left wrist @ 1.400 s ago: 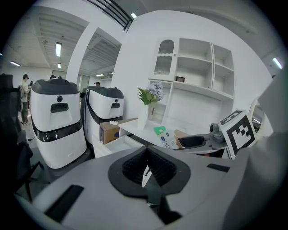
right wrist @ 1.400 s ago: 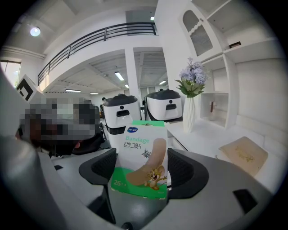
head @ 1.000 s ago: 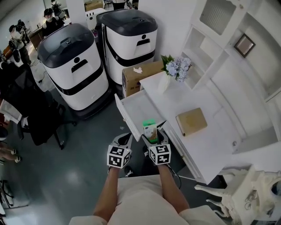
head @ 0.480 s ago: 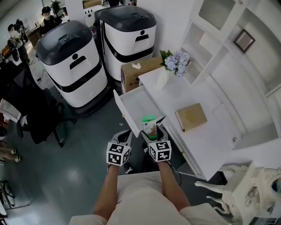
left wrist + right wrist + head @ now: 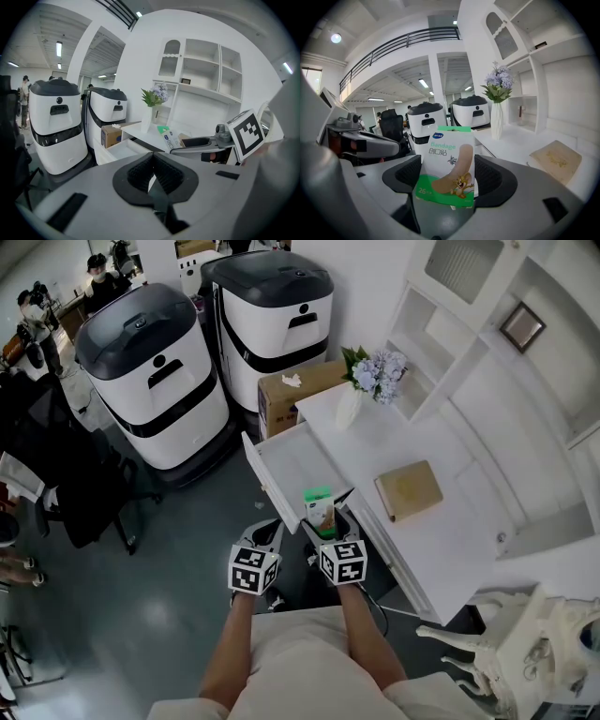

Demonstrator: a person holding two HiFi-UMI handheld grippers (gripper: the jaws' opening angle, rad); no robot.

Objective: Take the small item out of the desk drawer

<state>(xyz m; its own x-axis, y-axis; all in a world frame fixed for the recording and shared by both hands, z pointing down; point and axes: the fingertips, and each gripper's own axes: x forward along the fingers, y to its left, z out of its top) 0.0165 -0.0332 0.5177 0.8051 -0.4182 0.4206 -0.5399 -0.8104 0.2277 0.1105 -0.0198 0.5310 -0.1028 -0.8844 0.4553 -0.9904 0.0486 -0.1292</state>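
Observation:
A small green and white bandage box [image 5: 449, 165] stands upright between the jaws of my right gripper [image 5: 449, 180], which is shut on it. In the head view the bandage box [image 5: 320, 512] is held just in front of the open white drawer [image 5: 292, 469] of the desk [image 5: 422, 531], above the drawer's near corner. My left gripper [image 5: 265, 538] hangs to the left of the right gripper [image 5: 323, 532], below the drawer front. Its jaws [image 5: 153, 176] are pressed together with nothing between them. The left gripper view also shows the bandage box [image 5: 167, 136] and the drawer [image 5: 118, 149].
Two large white and black bins [image 5: 155, 371] stand behind the drawer, with a cardboard box [image 5: 298, 395] beside them. On the desk are a vase of flowers [image 5: 361, 390] and a tan book [image 5: 409, 489]. A white chair [image 5: 516, 652] is at the lower right. People stand far off at the upper left.
The view and both grippers shifted slightly between one second and half a second ago; since then nothing has visibly moved. The bandage box stays in the right gripper.

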